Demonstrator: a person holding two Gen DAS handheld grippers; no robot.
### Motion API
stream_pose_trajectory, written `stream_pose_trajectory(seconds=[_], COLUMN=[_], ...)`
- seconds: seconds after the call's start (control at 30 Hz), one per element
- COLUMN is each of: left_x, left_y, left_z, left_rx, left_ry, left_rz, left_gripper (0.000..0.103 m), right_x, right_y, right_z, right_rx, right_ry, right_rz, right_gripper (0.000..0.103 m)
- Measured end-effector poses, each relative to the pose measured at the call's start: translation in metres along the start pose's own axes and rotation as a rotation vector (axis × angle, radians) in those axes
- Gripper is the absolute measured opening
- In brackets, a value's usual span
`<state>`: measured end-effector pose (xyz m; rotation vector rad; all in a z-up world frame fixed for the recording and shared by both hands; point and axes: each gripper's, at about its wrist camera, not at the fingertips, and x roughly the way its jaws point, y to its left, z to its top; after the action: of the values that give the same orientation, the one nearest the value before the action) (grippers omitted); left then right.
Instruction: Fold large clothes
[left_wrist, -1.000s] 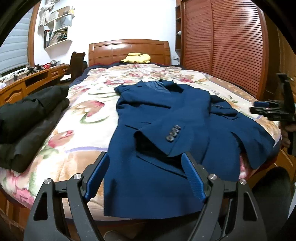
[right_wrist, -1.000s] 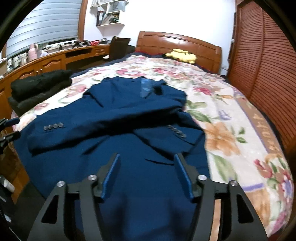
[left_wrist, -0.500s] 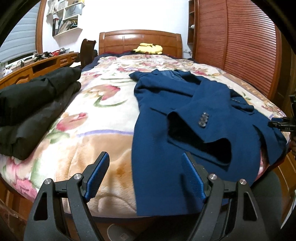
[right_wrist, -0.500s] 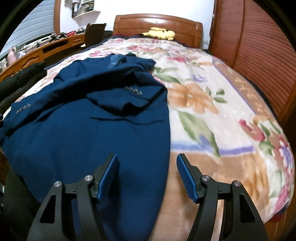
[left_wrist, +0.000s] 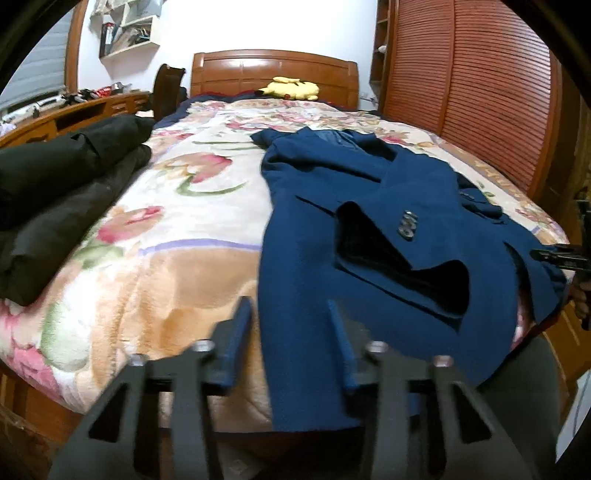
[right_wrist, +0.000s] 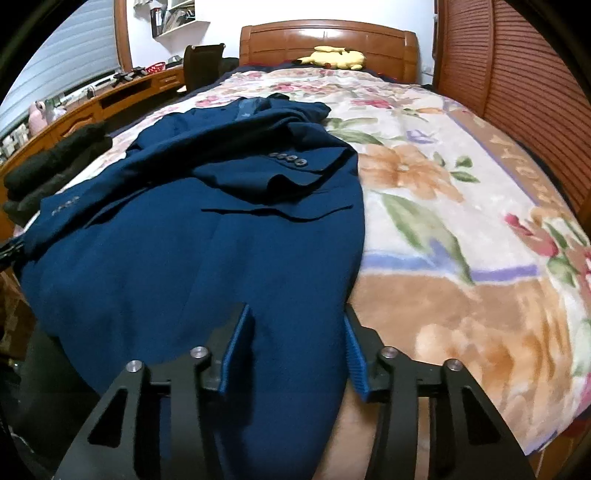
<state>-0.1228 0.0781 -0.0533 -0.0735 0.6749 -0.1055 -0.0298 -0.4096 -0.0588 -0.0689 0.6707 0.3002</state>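
Note:
A navy blue suit jacket (left_wrist: 369, 229) lies on the floral bed, sleeves folded across its front, hem hanging over the foot edge. It fills the left half of the right wrist view (right_wrist: 207, 229). My left gripper (left_wrist: 290, 310) is open, its fingers straddling the jacket's left hem corner. My right gripper (right_wrist: 295, 317) is open, its fingers straddling the jacket's right hem edge. Neither holds cloth. The right gripper also shows at the right edge of the left wrist view (left_wrist: 561, 256).
A floral blanket (left_wrist: 177, 236) covers the bed. Folded dark clothes (left_wrist: 55, 199) lie at the bed's left side. A yellow plush toy (right_wrist: 334, 57) sits by the wooden headboard. A desk (right_wrist: 110, 96) runs along the left; a slatted wardrobe (left_wrist: 480, 92) stands on the right.
Both grippers moved closer to the jacket's hem corners and their fingers narrowed from wide open. The left view shifted left, the right view shifted right.

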Motion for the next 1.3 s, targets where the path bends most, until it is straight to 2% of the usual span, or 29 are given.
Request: stream_pose_trajectory(seconds=[0.07, 0.1, 0.17, 0.23, 0.33, 0.5, 0.7, 0.97, 1.13, 1.3], left_x=[-0.001, -0.002, -0.007, -0.022, -0.048, -0.077, -0.106, -0.156, -0.185, -0.204], left_y=[-0.002, -0.004, -0.008, -0.007, 0.003, 0.011, 0.007, -0.012, -0.023, -0.030], left_z=[0.001, 0.001, 0.004, 0.009, 0.022, 0.033, 0.048, 0.102, 0.139, 0.162], left_rx=[0.005, 0.010, 0.028, 0.016, -0.019, -0.023, -0.006, 0.073, 0.099, 0.103], left_ry=[0.003, 0.005, -0.006, -0.061, -0.132, -0.192, -0.245, -0.376, -0.455, -0.506], left_rz=[-0.021, -0.029, -0.026, -0.039, -0.046, -0.040, -0.061, -0.072, -0.086, -0.099], left_gripper=[0.012, 0.007, 0.004, 0.004, 0.004, 0.004, 0.003, 0.003, 0.003, 0.003], right_x=[0.001, 0.001, 0.000, -0.002, -0.014, -0.057, -0.095, -0.152, -0.195, -0.233], right_y=[-0.002, -0.003, -0.003, 0.001, 0.005, 0.003, 0.021, 0.037, 0.029, 0.018], right_z=[0.000, 0.001, 0.003, 0.005, 0.010, 0.017, 0.018, 0.018, 0.017, 0.013], right_rx=[0.006, 0.005, 0.004, 0.006, 0.002, 0.022, -0.034, -0.083, -0.079, -0.074], right_ry=[-0.001, -0.003, -0.009, -0.023, -0.080, -0.200, -0.263, -0.384, -0.469, -0.531], right_rz=[0.017, 0.025, 0.036, 0.054, 0.042, 0.066, 0.093, 0.128, 0.129, 0.125], right_gripper=[0.039, 0.035, 0.017, 0.007, 0.005, 0.005, 0.005, 0.005, 0.005, 0.005])
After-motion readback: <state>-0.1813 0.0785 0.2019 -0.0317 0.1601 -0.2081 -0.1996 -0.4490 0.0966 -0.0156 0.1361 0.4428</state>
